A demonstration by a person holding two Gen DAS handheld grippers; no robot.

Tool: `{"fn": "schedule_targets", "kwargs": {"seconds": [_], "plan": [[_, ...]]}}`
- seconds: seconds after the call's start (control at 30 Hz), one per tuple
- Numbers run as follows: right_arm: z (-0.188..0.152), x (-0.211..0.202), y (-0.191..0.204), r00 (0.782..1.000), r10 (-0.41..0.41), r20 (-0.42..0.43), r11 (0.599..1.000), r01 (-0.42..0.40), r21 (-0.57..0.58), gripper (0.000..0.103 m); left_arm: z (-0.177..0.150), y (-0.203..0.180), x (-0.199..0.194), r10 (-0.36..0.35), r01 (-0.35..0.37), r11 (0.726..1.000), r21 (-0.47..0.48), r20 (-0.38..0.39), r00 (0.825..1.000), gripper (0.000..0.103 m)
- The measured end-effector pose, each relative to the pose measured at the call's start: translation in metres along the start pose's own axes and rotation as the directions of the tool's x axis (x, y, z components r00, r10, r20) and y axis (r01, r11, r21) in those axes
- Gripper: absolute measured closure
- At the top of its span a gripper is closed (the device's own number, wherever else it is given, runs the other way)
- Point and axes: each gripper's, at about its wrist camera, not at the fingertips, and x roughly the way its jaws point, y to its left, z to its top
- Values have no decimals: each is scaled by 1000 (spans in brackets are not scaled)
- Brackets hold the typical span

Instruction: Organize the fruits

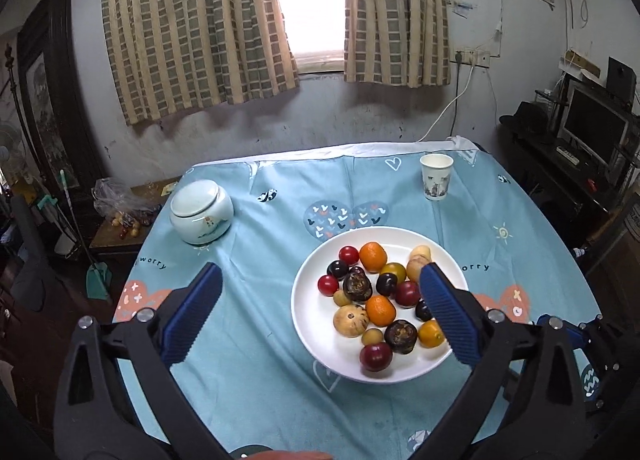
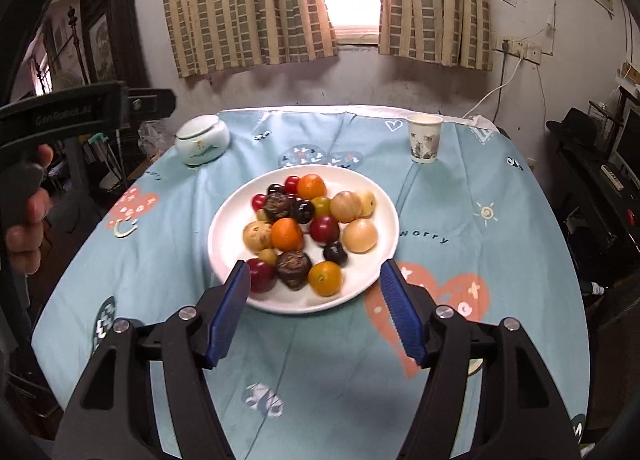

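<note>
A round white ceramic plate [image 2: 224, 244] sits near the middle of a table under a light blue patterned tablecloth [image 2: 320, 372]. All the small mixed fruits [image 2: 304, 228] in view lie heaped on the plate: orange citrus, red and dark plums, pale yellow rounds and two brown knobbly ones, with no sorting by kind visible. Beyond the plate to its left stands a pale lidded ceramic jar [image 1: 202, 210]; beyond it to the right, a white paper cup [image 1: 436, 176]. The left gripper [image 1: 320, 312] hovers at the plate's near left, jaws wide apart and empty. The right gripper [image 2: 316, 310] hovers at the plate's near edge, equally spread and empty. This fits either fruit already gathered or fruit awaiting sorting
</note>
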Motion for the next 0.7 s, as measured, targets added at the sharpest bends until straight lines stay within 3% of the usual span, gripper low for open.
{"fn": "schedule_targets", "kwargs": {"seconds": [0.3,0.53,0.7], "plan": [[4,-33,28,996,24,80,996,-17,-84,35,-8,-6,-31,-23,22,999,24,21,1000,3],[5,-36,29,997,20,78,996,-14,-86,35,-9,-2,-47,4,-3,1000,-5,85,996,3],[5,-36,29,997,18,78,996,-11,-86,35,-8,-1,-48,16,-14,1000,-16,88,996,3]]}}
